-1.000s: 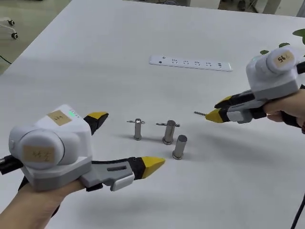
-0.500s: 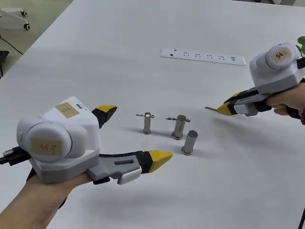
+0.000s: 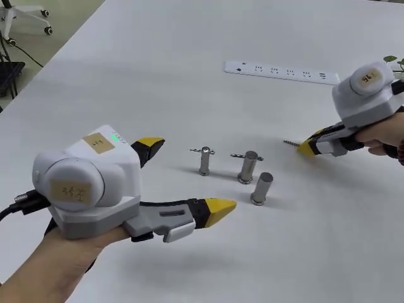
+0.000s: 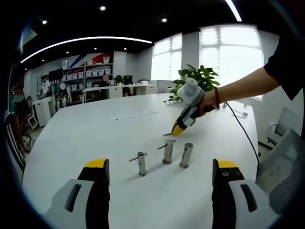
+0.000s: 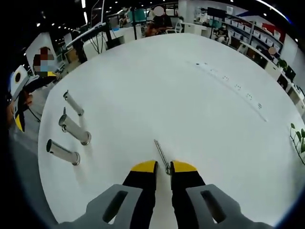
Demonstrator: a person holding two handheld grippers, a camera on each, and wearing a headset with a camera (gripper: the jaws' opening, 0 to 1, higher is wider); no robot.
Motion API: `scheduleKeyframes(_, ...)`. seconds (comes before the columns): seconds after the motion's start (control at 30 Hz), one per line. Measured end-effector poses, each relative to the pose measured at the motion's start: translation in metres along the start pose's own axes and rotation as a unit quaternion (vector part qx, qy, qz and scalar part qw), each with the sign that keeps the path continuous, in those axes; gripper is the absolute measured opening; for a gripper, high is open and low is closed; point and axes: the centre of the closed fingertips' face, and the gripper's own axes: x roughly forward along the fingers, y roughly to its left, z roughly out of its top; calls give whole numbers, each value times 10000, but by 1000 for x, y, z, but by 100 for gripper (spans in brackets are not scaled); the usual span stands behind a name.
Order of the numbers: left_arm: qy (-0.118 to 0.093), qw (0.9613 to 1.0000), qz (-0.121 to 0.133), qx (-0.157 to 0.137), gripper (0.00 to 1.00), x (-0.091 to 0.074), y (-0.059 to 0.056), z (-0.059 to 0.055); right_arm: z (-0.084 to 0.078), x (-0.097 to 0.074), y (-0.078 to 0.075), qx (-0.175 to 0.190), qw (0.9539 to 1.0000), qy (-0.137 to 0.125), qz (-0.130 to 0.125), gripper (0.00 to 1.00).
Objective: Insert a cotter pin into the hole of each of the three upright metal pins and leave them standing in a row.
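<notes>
An open-plan office: long white table (image 4: 90, 138), storage shelves (image 4: 88, 71), desks (image 4: 119, 89), a potted plant (image 4: 199, 76) (ceiling spotlights (image 4: 102, 8) overhead).

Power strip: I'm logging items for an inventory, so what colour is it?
The power strip is white; the head view shows it best.

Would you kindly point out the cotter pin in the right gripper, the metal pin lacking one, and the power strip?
cotter pin (image 5: 161, 155): right gripper view, middle of its shaft.
bare metal pin (image 3: 261, 188): head view, middle of its upright body.
power strip (image 3: 282, 72): head view, centre of its top face.
</notes>
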Motion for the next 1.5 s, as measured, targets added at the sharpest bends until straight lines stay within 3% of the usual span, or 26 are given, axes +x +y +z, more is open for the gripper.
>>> scheduleKeyframes(0.13, 13, 10000, 2, -7, 88, 0, 0, -1, 1, 1, -5, -8, 10000, -5, -29, 1)
scheduleKeyframes(0.37, 37, 10000, 1, -10, 88, 1, 0, -2, -2, 0, -9, -673, 9974, 216, -132, 0)
scheduleKeyframes(0.53, 37, 10000, 5, -22, 88, 0, -1, -2, -2, 1, -6, -862, 9959, 259, -85, 0)
scheduleKeyframes(0.97, 57, 9999, 27, -160, 84, -1, 1, -2, 19, -25, 24, -1348, 9908, -131, -35, 0)
scheduleKeyframes(1.5, 79, 9996, -227, -175, 69, 5, -6, 12, 48, -62, 75, -2067, 9760, -674, 101, 0)
